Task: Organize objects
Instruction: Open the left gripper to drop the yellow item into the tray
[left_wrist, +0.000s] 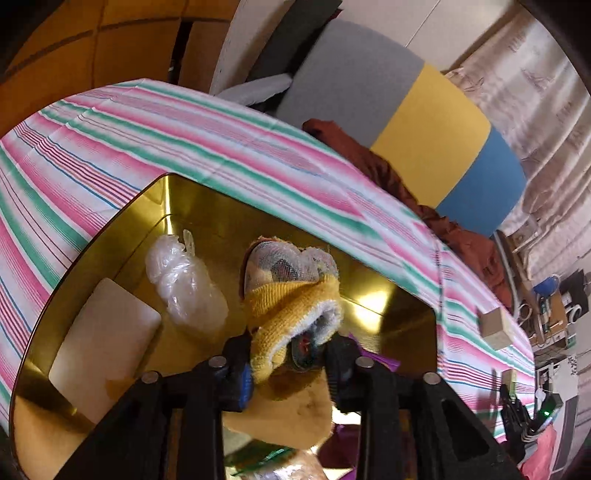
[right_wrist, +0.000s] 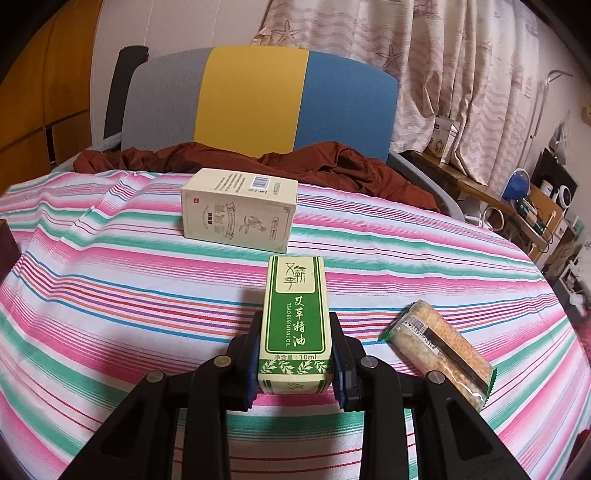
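The left tongs (left_wrist: 290, 360) stand over a gold tray (left_wrist: 207, 206) that rests on the striped cloth (left_wrist: 110, 147) covering the surface. A rolled yellow sock (left_wrist: 291, 314) sits between their 2 fingers; whether the pads press it or merely flank it cannot be told. Inside the tray, left of the sock, lie a crumpled clear plastic bag (left_wrist: 184, 280) and, nearer and further left, a white flat block (left_wrist: 107, 332). A tan sponge-like piece (left_wrist: 295, 413) shows just below the sock, close to the camera. The right tongs (right_wrist: 295, 363) are clamped on a green and cream box (right_wrist: 295, 325) of essential oil, its far end pointing away across the striped cloth (right_wrist: 110, 295). A larger cream box (right_wrist: 240, 206) lies further off, well apart. A wrapped snack bar (right_wrist: 439, 350) lies near on the right, just beside the right tongs. A chair back (right_wrist: 258, 96) in 3 colours stands beyond the surface.
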